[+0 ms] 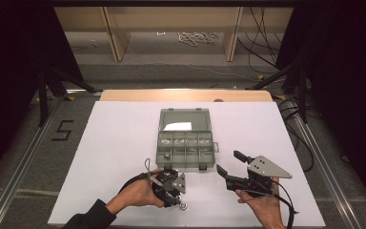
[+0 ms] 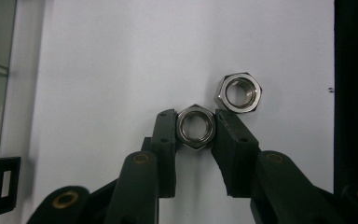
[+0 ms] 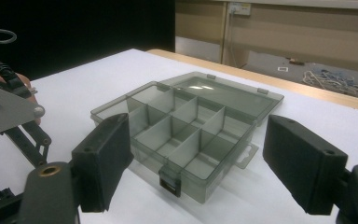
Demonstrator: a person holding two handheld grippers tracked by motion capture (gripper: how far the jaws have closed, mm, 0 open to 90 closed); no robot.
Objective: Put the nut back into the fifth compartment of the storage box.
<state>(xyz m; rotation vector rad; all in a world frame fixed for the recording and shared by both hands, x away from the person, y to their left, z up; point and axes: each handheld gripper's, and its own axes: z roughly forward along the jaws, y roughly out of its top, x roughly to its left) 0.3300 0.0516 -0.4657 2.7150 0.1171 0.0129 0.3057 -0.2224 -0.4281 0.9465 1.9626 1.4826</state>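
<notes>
White table sheet (image 1: 119, 143) under dim light, dark floor around. At left, left gripper (image 2: 195, 128) pointed down at the sheet, jaws pinching a steel hex nut (image 2: 195, 127) by its flats; second nut (image 2: 238, 92) lying just beside, apart from the jaws. In the middle, open grey compartment box (image 1: 186, 143), lid laid back. At right, right gripper (image 1: 229, 163) spread wide, holding nothing, aimed at the box.

A shiny steel hex nut (image 2: 196, 126) is clamped flat between the left gripper (image 2: 195, 128) jaws; a second hex nut (image 2: 238, 92) is seen lying flat just beyond its right jaw.
</notes>
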